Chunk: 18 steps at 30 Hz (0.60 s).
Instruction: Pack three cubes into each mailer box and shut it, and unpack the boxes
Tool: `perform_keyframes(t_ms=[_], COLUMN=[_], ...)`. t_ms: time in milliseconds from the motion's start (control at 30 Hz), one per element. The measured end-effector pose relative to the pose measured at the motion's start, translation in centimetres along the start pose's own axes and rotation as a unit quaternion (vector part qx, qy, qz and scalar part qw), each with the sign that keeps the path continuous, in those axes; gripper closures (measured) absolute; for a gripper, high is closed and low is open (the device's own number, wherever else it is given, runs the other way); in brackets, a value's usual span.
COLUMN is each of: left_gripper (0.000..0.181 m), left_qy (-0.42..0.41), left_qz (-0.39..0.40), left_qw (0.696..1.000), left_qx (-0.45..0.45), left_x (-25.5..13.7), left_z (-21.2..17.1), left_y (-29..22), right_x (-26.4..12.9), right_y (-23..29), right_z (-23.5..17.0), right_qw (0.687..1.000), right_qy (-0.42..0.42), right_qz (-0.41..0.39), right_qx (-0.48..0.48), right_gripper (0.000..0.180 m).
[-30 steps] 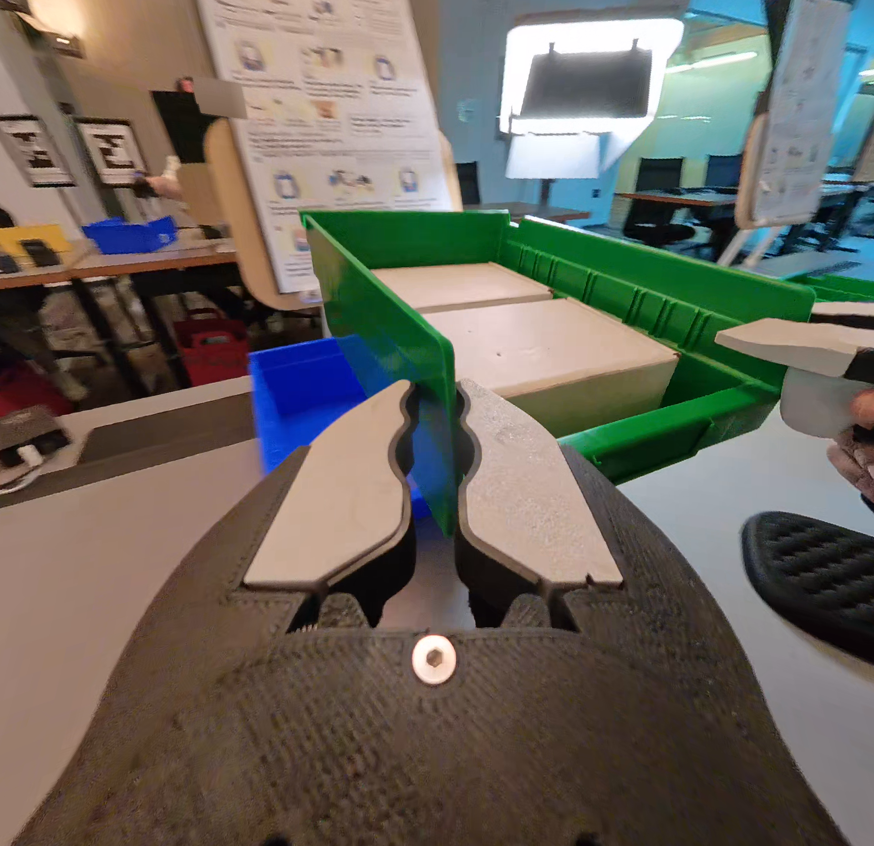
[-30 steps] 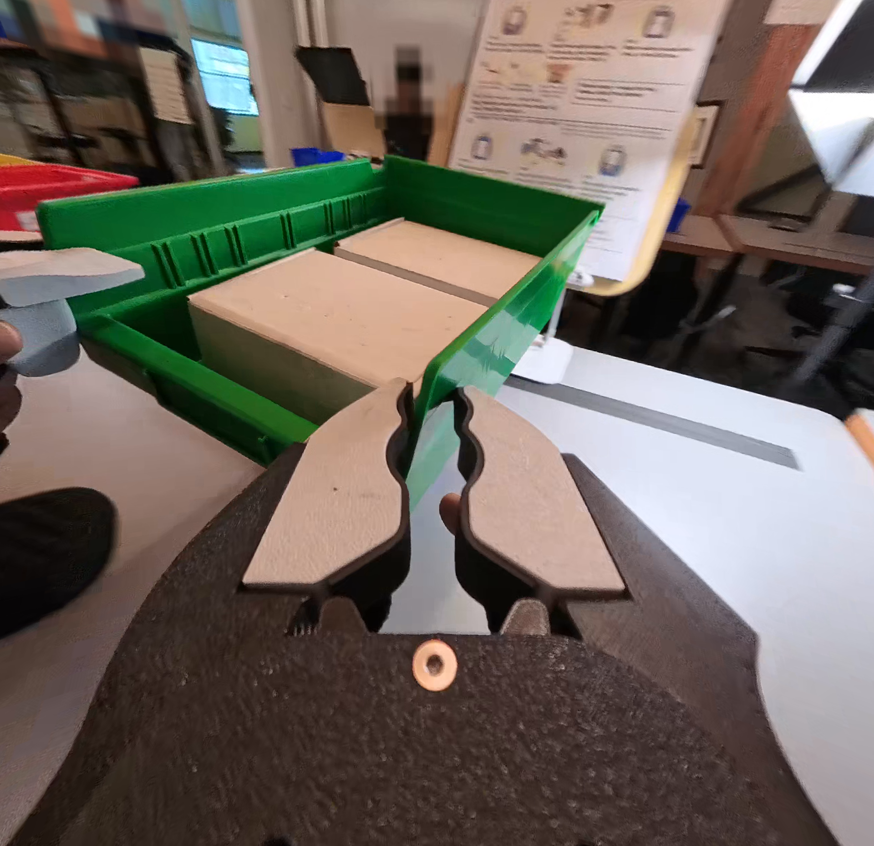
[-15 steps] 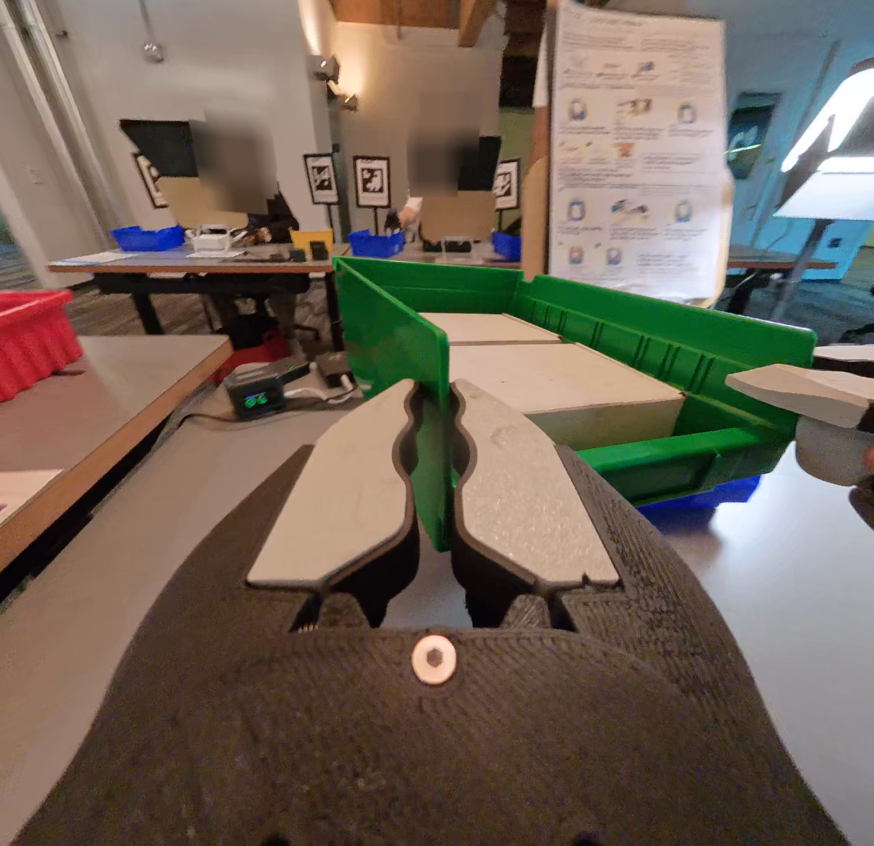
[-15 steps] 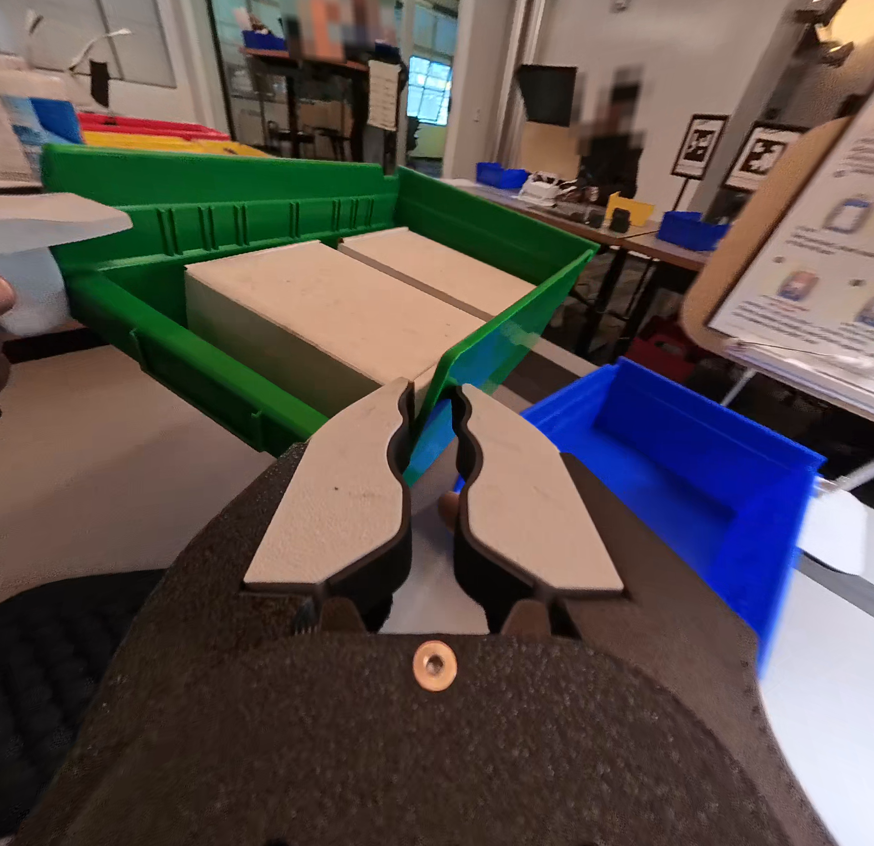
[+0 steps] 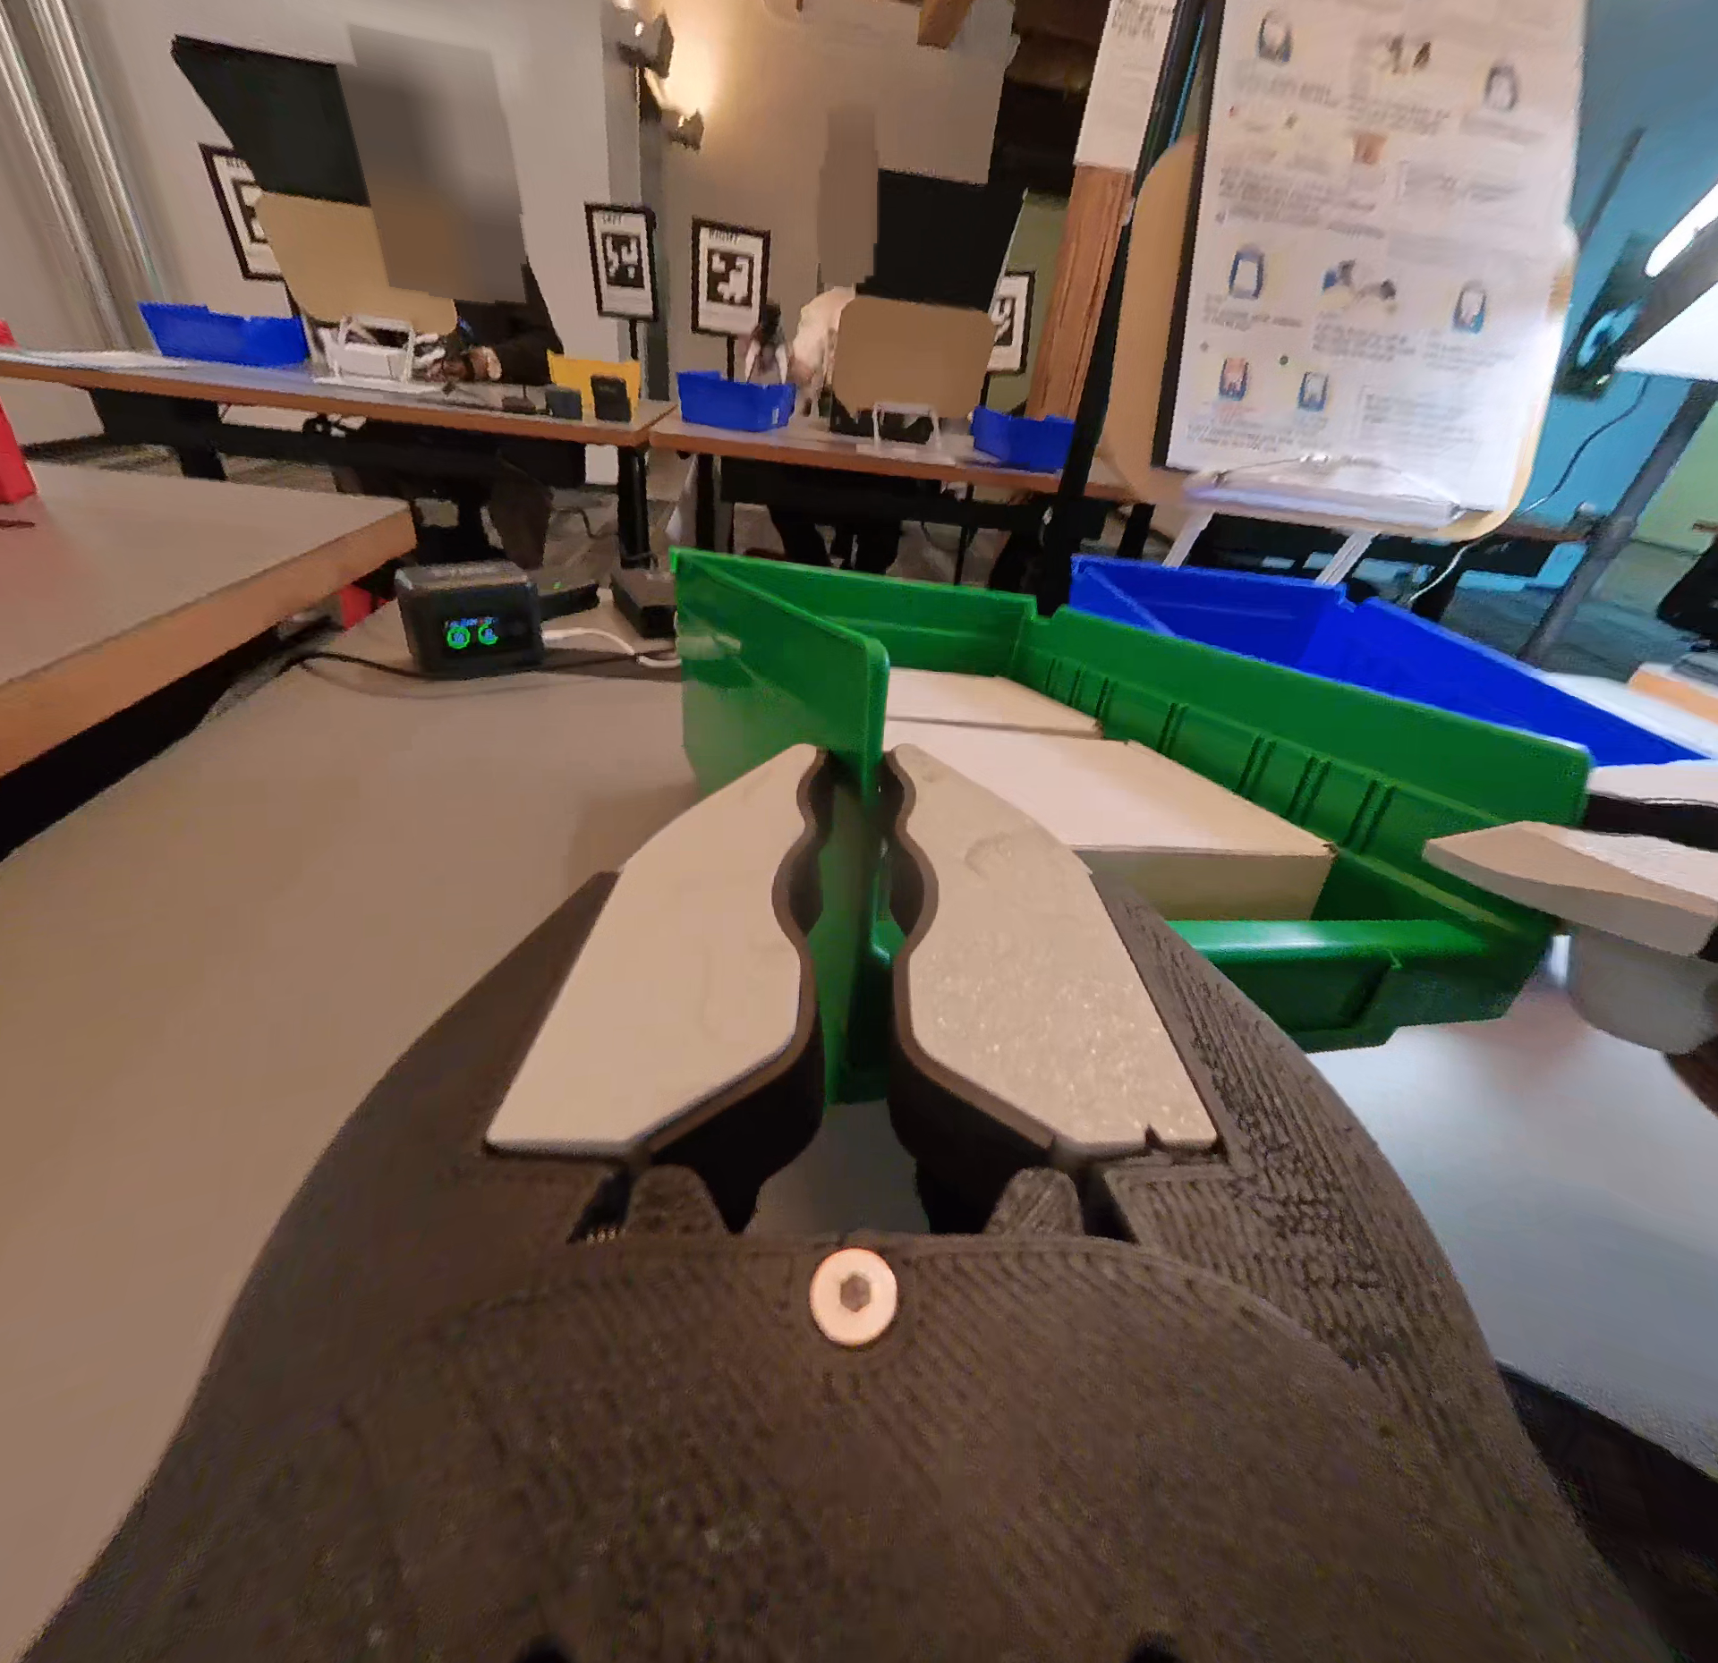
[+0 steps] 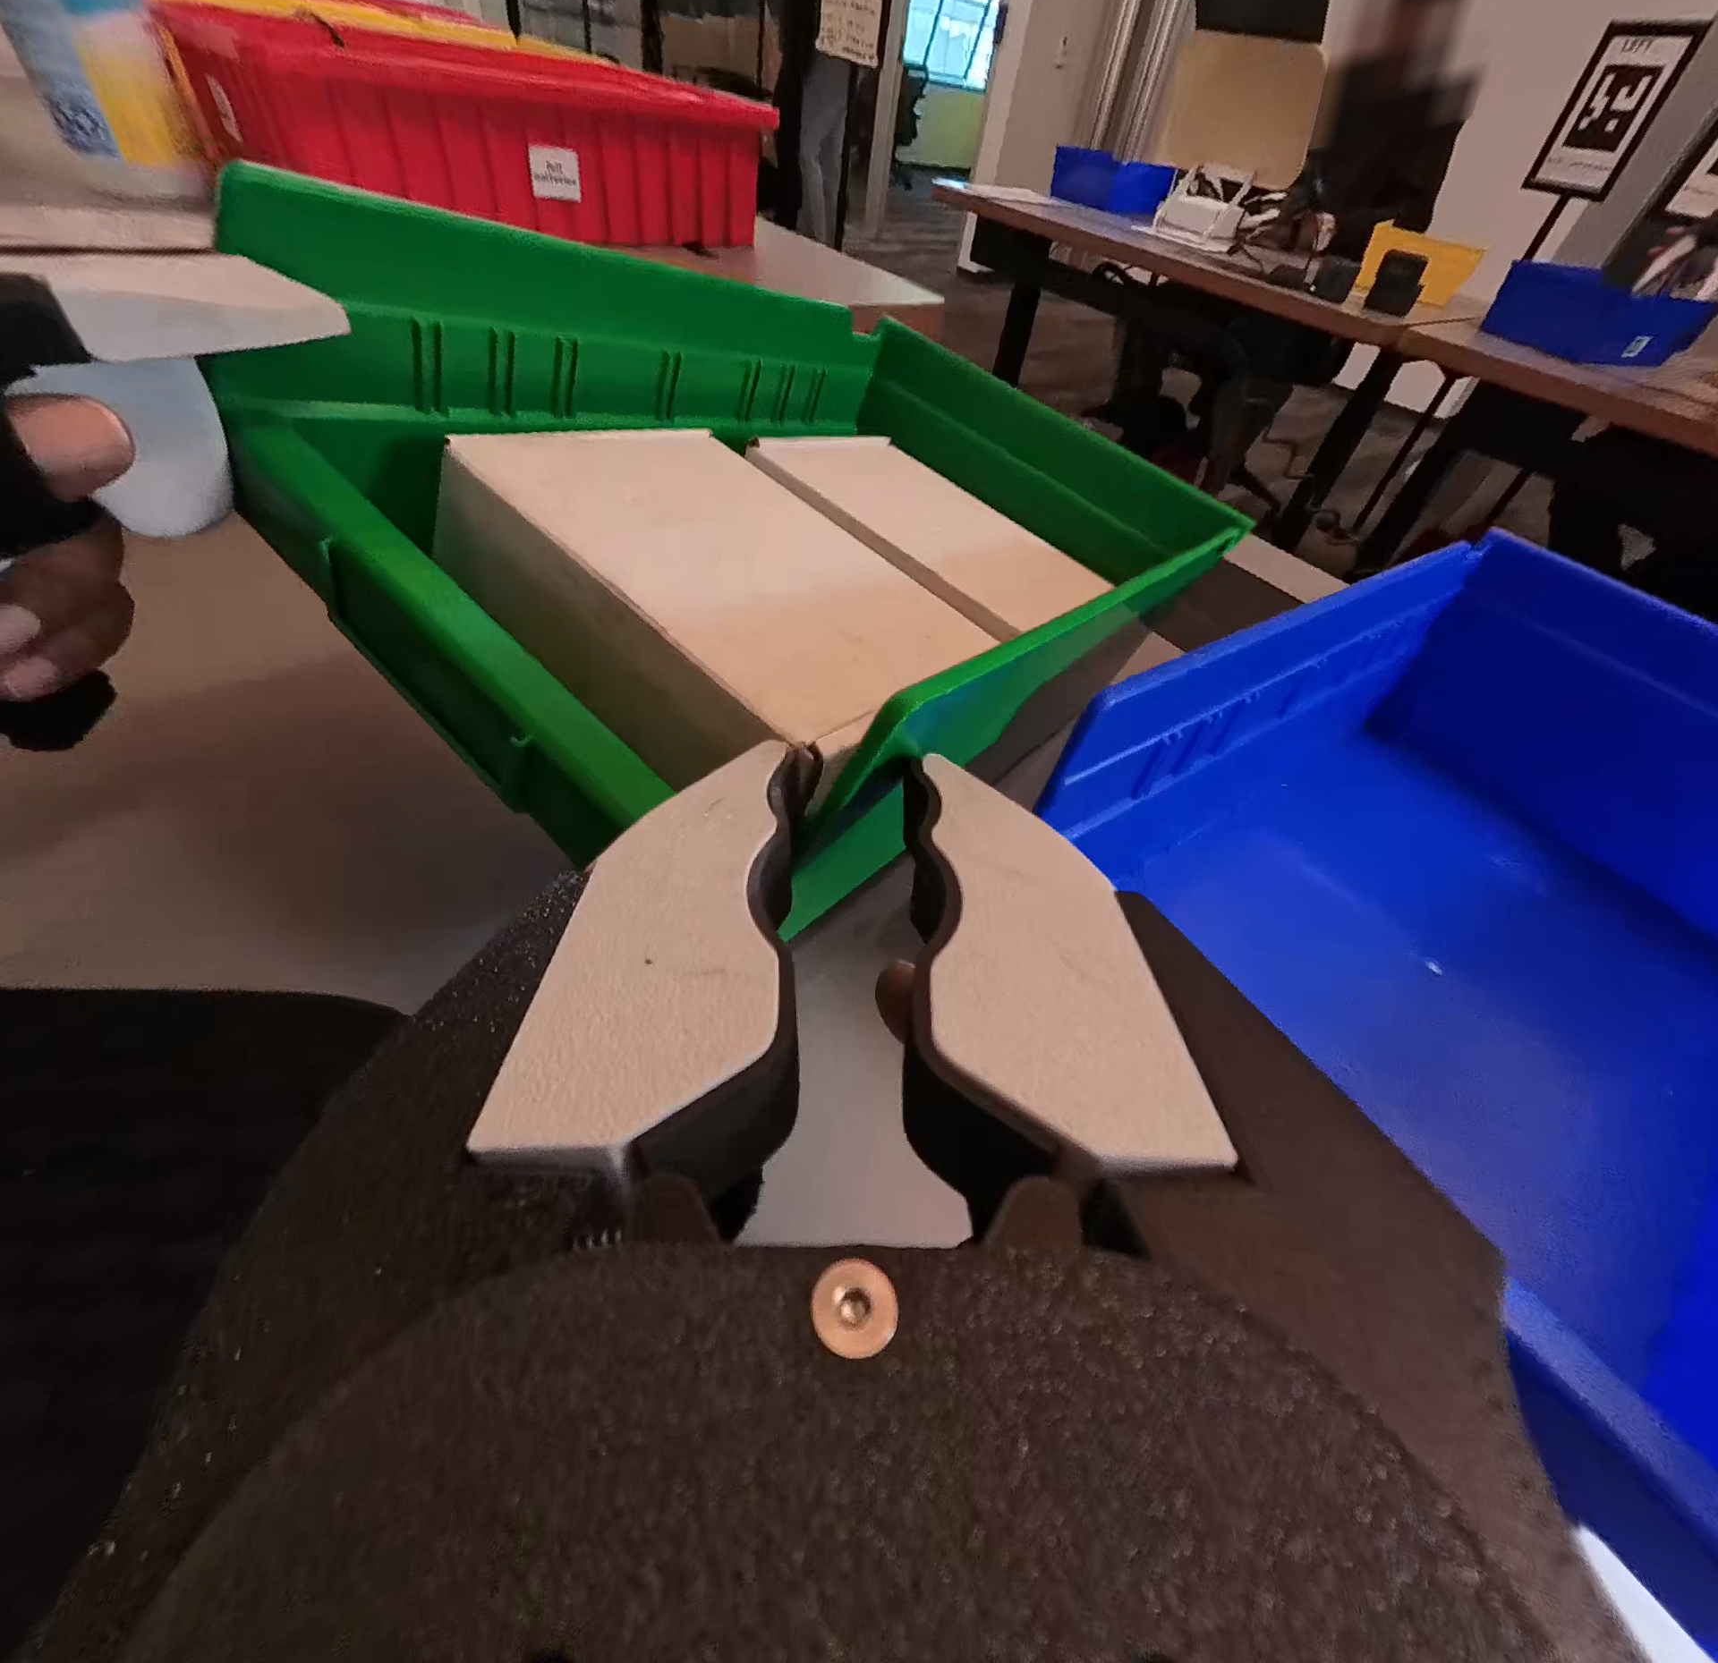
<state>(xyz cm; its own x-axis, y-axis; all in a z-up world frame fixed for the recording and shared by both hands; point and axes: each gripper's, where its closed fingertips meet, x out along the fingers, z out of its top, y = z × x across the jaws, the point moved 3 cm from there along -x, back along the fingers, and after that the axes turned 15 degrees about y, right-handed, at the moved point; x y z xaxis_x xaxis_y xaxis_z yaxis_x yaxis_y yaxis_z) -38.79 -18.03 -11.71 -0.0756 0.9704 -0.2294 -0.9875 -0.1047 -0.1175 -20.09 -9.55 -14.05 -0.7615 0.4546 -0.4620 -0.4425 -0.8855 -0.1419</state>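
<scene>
Left gripper pinches the green bin's wall at frame centre; right gripper clamps the opposite wall. Two closed mailer boxes lie inside; a blue bin sits lower right.

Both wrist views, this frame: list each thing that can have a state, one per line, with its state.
Left gripper: shut on the green bin's side wall.
Right gripper: slightly apart around the opposite wall; a firm grip cannot be told.
Green bin: holds two boxes.
Near mailer box: shut.
Far mailer box: shut.
Blue bin: open-topped, nothing visible inside.
</scene>
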Motion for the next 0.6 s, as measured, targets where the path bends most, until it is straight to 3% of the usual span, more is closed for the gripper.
perform_keyframes(t_ms=[167,300,467,600], left_gripper=[0.172,0.154,0.141,0.132], left_qy=[0.096,0.149,0.105,0.148], left_qz=[0.009,-0.01,-0.015,-0.102], left_qw=[0.995,0.988,0.992,0.966], left_qx=[0.008,0.035,0.071,0.188], left_x=[2.2,3.4,1.6,0.8], left_z=[-2.9,-4.2,-1.2,0.1], left_y=[-0.1,-1.1,-1.0,-5.0], right_x=[0.5,0.2,-3.0,-3.4], right_y=[-0.6,-1.0,-4.3,-8.6], right_z=[-2.2,-3.5,-4.0,-6.0], right_qw=[0.999,0.994,0.98,0.952], right_qy=[0.028,0.08,0.147,0.251], right_qz=[0.009,0.04,0.085,0.066], right_qx=[-0.02,-0.061,-0.106,-0.16], right_gripper=[0.155,0.151,0.13,0.117])
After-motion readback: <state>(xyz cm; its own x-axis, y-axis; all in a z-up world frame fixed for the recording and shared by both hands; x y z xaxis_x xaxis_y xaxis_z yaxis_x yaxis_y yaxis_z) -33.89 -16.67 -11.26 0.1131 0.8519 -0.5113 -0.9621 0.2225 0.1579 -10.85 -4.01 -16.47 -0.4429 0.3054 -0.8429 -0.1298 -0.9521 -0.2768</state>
